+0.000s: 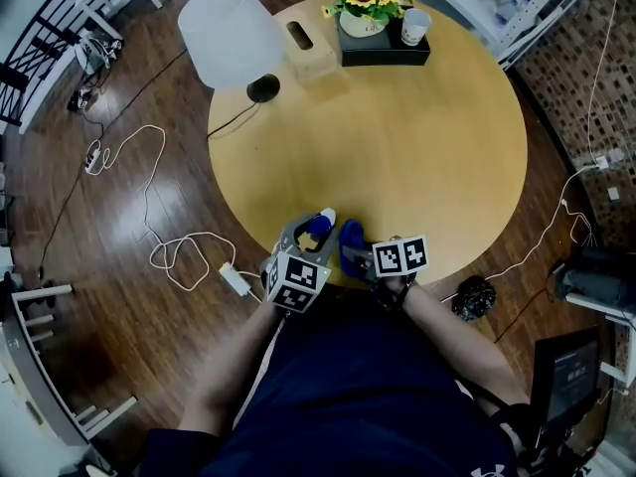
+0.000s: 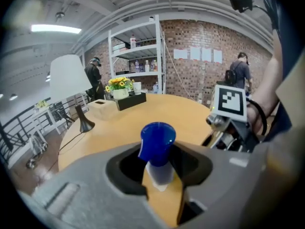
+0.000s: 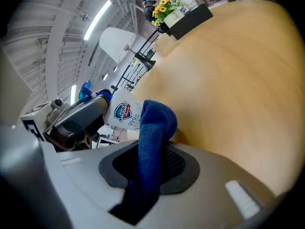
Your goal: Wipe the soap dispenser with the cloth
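The soap dispenser (image 1: pixel 320 225) is a white bottle with a blue pump head (image 2: pixel 157 138) and a printed label (image 3: pixel 125 112). My left gripper (image 1: pixel 306 235) is shut on it at the near edge of the round wooden table (image 1: pixel 417 147). In the left gripper view the bottle's neck sits between the jaws. My right gripper (image 1: pixel 363 256) is shut on a folded blue cloth (image 3: pixel 155 128), whose free end stands up out of the jaws. The cloth's tip is right beside the bottle's label; I cannot tell whether they touch. The two grippers are close side by side.
At the table's far side stand a white lamp (image 1: pixel 231 33), a tissue box (image 1: pixel 310 53), and a black tray (image 1: pixel 383 50) with yellow flowers and a cup (image 1: pixel 415 25). White cables (image 1: pixel 169 251) lie on the wooden floor at left. People stand by shelves (image 2: pixel 136 56) beyond the table.
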Demonstrator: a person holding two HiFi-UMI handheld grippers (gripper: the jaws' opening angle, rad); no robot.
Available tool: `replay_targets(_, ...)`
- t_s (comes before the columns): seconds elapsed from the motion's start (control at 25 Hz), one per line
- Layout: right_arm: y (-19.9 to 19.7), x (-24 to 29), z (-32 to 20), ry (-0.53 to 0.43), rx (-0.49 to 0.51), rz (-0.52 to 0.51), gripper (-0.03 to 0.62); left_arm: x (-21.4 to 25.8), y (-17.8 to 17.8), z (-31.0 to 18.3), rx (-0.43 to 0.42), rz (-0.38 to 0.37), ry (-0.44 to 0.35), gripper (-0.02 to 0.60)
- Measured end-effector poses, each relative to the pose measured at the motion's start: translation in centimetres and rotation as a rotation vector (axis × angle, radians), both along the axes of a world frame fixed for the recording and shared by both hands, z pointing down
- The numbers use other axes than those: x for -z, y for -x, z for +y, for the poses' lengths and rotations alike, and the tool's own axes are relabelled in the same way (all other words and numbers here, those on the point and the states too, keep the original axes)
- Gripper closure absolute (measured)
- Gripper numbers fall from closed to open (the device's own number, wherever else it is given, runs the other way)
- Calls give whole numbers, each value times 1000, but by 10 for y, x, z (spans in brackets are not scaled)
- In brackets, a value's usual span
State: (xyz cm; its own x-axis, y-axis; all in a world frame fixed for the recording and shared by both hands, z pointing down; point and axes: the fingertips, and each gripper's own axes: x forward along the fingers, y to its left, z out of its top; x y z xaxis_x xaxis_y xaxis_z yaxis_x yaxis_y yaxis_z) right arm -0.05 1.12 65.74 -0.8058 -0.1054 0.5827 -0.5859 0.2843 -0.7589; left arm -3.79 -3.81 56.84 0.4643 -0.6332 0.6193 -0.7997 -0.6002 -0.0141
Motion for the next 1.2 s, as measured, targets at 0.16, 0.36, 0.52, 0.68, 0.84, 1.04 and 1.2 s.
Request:
replay_targets(0.16,-20,10,-18,-34,-101,10,497,13,30,-15,290,262,88,442)
replay_targets(0.36,-11,38,-44,-164,-146,23,497,-1,80,-18,528,543,186,442)
replay_targets(0.52,38,66,-50,-293,-38,10,497,-18,102,-13,661,746,252,442)
replay_targets(0.68,86,76,-38,-372,105,12,497,-30,112,-5,730,884,301,442)
replay_targets(0.84,118,72,-25,-390,206,23,497,-38,116,-1,748,948,347,440)
replay_targets(1.04,125,56,-26,-409,243,93,497,-47,123,2,783,994,388,442)
replay_targets(1.2,119,48,-29,-419,244,127,499,-49,126,2,768,994,409,442)
